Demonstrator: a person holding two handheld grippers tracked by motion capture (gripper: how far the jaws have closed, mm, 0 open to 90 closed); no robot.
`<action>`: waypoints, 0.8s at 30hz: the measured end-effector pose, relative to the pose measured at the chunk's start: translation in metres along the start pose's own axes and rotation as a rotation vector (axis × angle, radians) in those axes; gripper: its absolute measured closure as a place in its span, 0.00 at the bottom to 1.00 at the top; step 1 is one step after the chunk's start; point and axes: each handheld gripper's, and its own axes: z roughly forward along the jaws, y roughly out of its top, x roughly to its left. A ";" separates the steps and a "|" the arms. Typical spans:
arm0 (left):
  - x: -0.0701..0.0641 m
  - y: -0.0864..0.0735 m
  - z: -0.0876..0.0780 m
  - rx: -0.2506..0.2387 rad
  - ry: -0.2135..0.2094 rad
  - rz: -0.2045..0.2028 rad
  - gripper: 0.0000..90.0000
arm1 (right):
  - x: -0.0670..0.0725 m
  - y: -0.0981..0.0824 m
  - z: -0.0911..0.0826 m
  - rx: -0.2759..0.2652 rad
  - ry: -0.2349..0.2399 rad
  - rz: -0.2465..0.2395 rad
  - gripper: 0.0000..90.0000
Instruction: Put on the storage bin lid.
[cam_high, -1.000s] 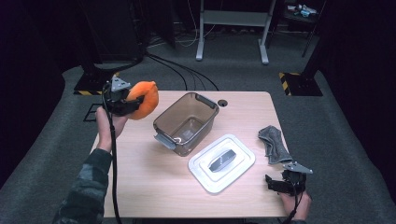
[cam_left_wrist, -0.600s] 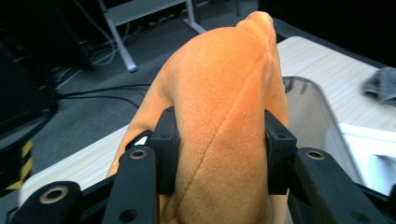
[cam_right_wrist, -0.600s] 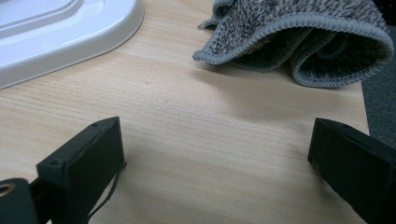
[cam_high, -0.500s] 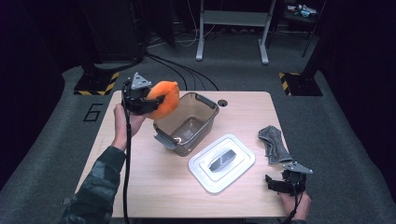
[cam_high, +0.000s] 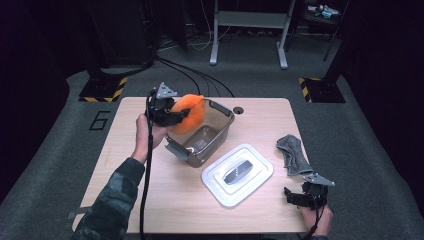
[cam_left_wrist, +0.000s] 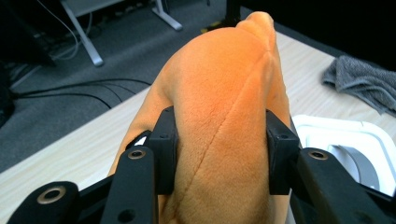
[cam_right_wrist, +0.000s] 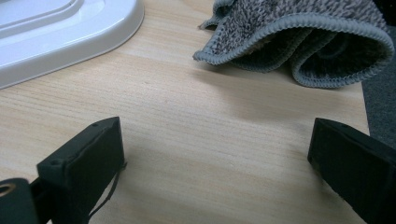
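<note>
The left gripper (cam_high: 176, 116) clamps an orange plush toy (cam_high: 190, 113) over the near-left rim of the clear plastic container (cam_high: 205, 136), hiding that rim. The right gripper (cam_right_wrist: 217, 163) rests spread wide, holding nothing, near the grey cloth (cam_right_wrist: 303, 42); the white lid (cam_right_wrist: 60, 28) is cut off.

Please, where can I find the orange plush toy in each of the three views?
High view: orange plush toy at upper left of centre, held by the left gripper over the clear container's left rim.
Left gripper view: centre, squeezed between the two black jaws.
Right gripper view: not in it.
Shared landmark: white lid.
</note>
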 end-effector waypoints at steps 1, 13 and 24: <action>-0.002 -0.001 0.002 0.002 -0.004 0.004 0.63 | 0.000 0.000 0.000 -0.001 0.000 0.000 0.03; -0.009 -0.015 0.023 0.046 -0.056 -0.045 0.62 | 0.001 0.000 0.000 -0.003 -0.002 0.003 0.03; -0.014 -0.025 0.043 0.119 -0.087 -0.046 0.60 | 0.000 0.000 0.000 -0.002 -0.001 0.003 0.03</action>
